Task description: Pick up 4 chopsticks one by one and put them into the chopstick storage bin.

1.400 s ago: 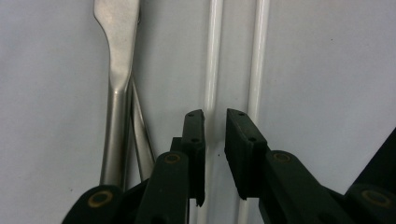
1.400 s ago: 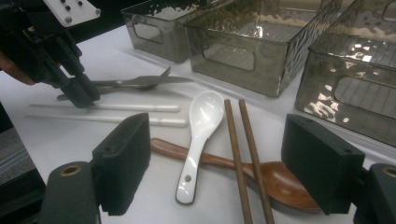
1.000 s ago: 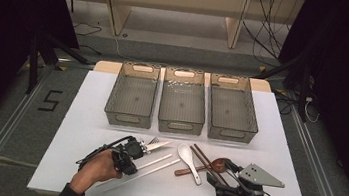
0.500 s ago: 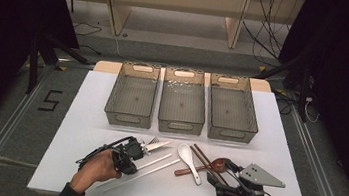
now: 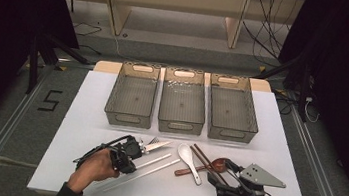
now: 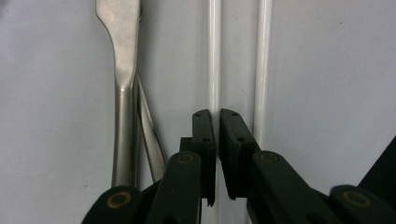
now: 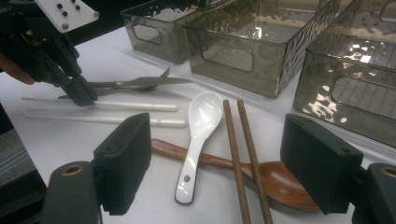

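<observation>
The left gripper [image 6: 216,140] has its jaws pinched shut on one of the two white chopsticks [image 6: 214,60], the thin rod caught between the pads and running straight on toward twelve o'clock in the left gripper view. Its twin [image 6: 262,65] lies parallel just beside it at about one o'clock from the jaw tips, touching nothing, while a steel fork [image 6: 123,88] lies at eleven o'clock with a second steel piece crossing under its handle. In the high view the pair of white chopsticks [image 5: 154,165] lies slantwise on the white table [image 5: 278,141], long axis running from about eight o'clock to two o'clock, and the left gripper [image 5: 128,154] sits on the upper stick near the fork. So any lift probably turns on that long axis: held near one end, the stick would likely droop at the far tip. The right gripper [image 7: 229,163] rests wide open and holds nothing, with a white ceramic spoon [image 7: 198,140], two brown chopsticks [image 7: 243,154] and a brown wooden spoon [image 7: 280,182] before it. Three smoky clear bins [image 5: 182,104] stand in a row at twelve o'clock, apparently empty. The left hand is plainly the nearer one. On the floor at nine o'clock a taped "5" [image 5: 51,100] can be read; no brand shows.
</observation>
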`<action>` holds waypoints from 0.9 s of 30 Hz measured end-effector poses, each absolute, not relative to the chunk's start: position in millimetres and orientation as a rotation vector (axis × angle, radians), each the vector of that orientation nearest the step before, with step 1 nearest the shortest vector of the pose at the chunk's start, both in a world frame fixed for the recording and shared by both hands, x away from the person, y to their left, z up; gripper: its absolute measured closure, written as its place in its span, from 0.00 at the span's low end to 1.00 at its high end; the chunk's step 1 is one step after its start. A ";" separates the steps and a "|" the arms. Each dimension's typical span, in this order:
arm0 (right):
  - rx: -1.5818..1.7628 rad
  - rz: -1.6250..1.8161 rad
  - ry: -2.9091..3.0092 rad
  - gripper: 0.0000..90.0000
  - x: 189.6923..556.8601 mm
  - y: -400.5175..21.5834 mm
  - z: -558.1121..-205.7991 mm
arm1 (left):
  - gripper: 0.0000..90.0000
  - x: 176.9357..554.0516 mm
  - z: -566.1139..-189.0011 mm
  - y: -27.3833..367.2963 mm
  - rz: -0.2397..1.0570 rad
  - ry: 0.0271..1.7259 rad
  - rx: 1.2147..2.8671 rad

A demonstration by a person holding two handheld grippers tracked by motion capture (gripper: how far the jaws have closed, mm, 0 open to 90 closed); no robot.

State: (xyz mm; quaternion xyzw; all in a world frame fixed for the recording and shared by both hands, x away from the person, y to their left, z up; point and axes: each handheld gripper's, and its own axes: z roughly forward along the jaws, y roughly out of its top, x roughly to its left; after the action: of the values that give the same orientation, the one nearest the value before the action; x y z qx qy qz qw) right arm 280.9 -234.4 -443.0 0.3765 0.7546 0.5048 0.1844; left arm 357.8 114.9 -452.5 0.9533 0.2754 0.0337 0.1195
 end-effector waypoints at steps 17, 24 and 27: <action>1.063 1.422 2.126 0.29 280.8 -234.8 -442.8 | 0.94 356.8 -445.7 118.2 0.128 0.808 2.764; 1.063 1.421 2.126 0.29 280.7 -234.7 -442.7 | 0.94 355.2 -438.0 121.4 0.142 0.811 2.754; 1.063 1.420 2.126 0.29 280.6 -234.6 -442.7 | 0.94 355.3 -436.5 122.9 0.152 0.821 2.744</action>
State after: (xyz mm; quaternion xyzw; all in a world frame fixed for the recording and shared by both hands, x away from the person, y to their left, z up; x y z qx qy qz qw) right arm 280.6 -234.6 -442.7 0.3772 0.7544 0.5041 0.1854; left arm 355.3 122.9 -436.5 0.9478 0.2835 0.0524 0.1364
